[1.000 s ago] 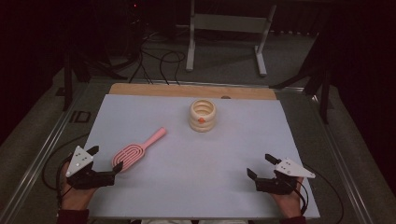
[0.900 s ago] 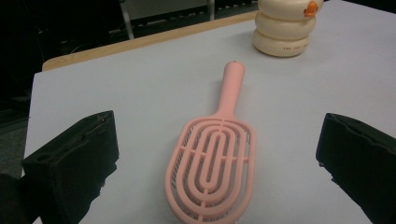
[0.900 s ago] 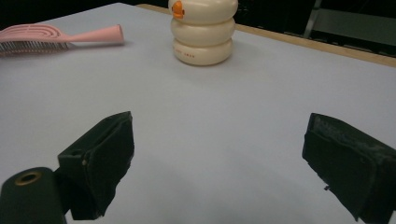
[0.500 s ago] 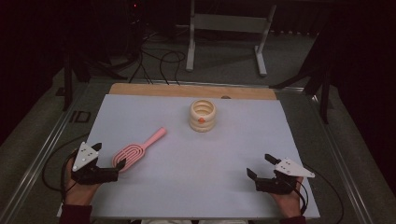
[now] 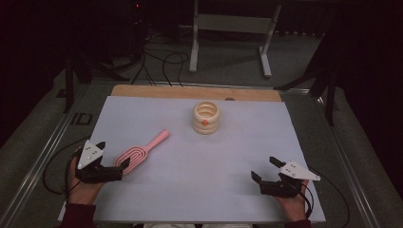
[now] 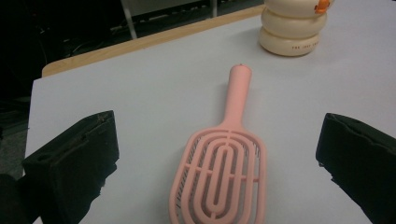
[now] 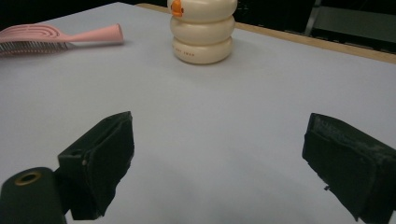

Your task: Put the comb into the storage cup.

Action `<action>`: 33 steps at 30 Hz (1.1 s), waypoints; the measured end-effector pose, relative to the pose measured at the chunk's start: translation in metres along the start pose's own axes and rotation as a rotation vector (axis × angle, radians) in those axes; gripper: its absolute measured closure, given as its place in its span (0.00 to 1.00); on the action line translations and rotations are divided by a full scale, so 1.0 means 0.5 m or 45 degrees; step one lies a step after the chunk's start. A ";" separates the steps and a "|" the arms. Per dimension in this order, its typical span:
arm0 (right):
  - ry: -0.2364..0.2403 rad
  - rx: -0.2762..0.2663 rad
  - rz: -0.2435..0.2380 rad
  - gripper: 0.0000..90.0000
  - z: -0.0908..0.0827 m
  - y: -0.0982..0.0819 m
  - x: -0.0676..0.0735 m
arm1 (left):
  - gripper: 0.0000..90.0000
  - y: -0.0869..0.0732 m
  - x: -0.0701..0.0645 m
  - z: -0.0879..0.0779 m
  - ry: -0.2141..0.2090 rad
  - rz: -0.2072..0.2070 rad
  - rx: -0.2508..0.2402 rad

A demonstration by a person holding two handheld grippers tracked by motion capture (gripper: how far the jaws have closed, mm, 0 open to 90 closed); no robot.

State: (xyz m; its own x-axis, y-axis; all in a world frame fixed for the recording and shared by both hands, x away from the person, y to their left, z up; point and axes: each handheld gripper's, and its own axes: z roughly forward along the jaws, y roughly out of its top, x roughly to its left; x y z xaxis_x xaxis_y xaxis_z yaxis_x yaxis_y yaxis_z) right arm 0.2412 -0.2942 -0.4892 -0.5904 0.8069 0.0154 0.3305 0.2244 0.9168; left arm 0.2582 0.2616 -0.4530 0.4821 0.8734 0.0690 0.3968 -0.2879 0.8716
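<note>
A pink hairbrush (image 5: 142,148) lies flat on the pale table mat (image 5: 199,190), with its handle pointing toward the far right. My left gripper (image 5: 122,169) is open right at the brush's head end. In the left gripper view the brush head (image 6: 219,177) lies between the wide-apart jaws of my left gripper (image 6: 219,125), untouched by either. A cream ringed container (image 5: 206,118) with an orange spot stands upright at the far middle. My right gripper (image 5: 264,169) is open at the near right with nothing between its jaws (image 7: 219,130). Both brush (image 7: 51,39) and container (image 7: 202,30) lie well ahead of it.
A wooden strip (image 5: 190,91) runs along the mat's far edge. Beyond it are a metal stand (image 5: 228,28) and loose cables (image 5: 161,61) on the floor. Metal rails (image 5: 47,142) border the table's left and right sides.
My left gripper has shifted a little forward and right, bringing its open jaws up to the brush's head. The right gripper, the brush and the container have stayed put.
</note>
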 end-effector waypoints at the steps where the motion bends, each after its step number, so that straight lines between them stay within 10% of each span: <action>1: 0.000 0.003 0.001 0.10 0.000 0.000 0.000 | 0.00 0.001 -0.001 0.002 0.000 0.000 0.003; 33: 0.001 0.005 0.000 0.10 0.001 -0.001 -0.001 | 0.00 0.052 -0.006 0.078 -0.013 0.020 0.029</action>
State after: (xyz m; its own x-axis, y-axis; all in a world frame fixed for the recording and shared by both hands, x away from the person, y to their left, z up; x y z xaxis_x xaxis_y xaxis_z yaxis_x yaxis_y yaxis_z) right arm 0.2414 -0.2944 -0.4897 -0.5908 0.8067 0.0160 0.3335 0.2261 0.9152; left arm 0.2975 0.2363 -0.4492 0.4960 0.8648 0.0776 0.4066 -0.3103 0.8593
